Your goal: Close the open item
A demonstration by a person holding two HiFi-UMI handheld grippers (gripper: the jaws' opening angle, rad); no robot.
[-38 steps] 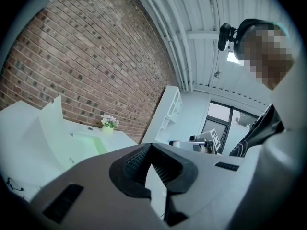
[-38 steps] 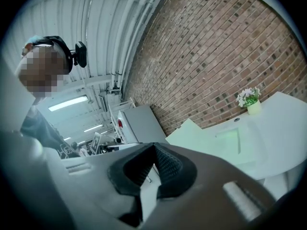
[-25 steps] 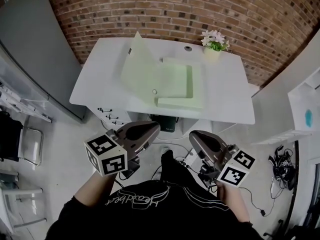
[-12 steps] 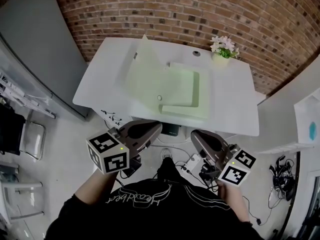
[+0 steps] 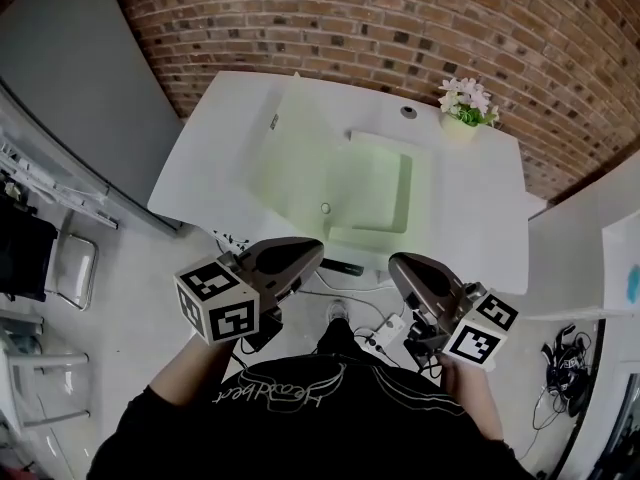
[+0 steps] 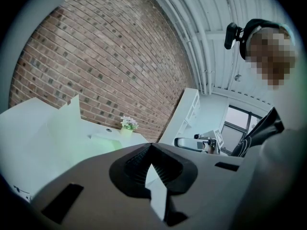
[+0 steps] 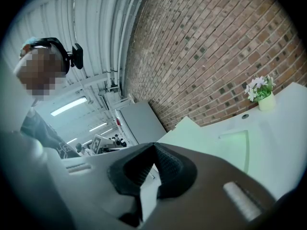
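Ideally the left gripper (image 5: 308, 249) and right gripper (image 5: 398, 264), both pressed together and empty, should reach the pale green rectangular box (image 5: 378, 183) lying open on the white table (image 5: 480, 208) and tip its raised lid (image 5: 290, 153) over gently.

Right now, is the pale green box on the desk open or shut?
Open. The lid of the pale green box stands raised along its left side, and the inside is exposed.

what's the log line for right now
phase: pre-contact | left gripper: shut, empty | right gripper: shut, empty | green box: lid up, on white table, untouched
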